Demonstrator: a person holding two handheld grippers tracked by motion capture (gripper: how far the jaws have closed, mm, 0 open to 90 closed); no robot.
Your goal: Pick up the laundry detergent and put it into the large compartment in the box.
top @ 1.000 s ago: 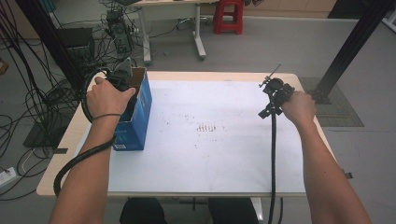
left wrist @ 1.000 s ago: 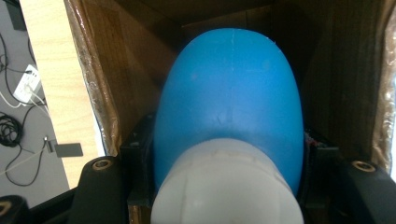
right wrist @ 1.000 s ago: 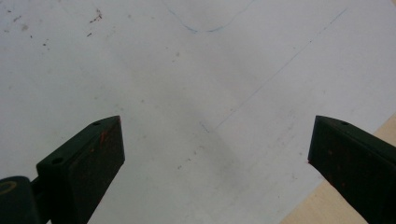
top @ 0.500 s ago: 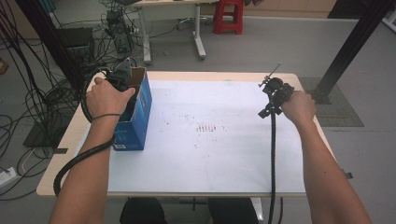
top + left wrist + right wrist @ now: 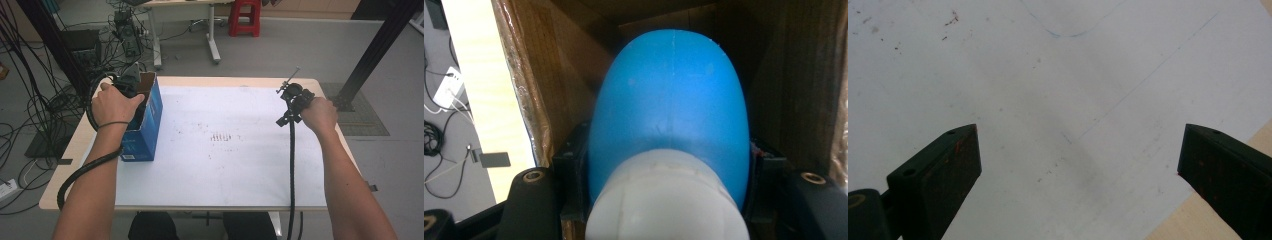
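My feeds: even overhead light, soft shadows on desk [image 5: 225,165]; box interior [image 5: 804,75] dim; near blue object [image 5: 669,100] soft, slightly blurred; no glare.

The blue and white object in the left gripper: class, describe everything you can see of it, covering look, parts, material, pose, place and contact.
The blue and white object is smooth and rounded, apparently plastic: a blue domed part with a faint seam, and a white part nearest the camera. It sits inside the open blue cardboard box at the table's left edge, pointing into its brown interior. The left gripper is shut on it, a black jaw pressing each side. What it is cannot be told.
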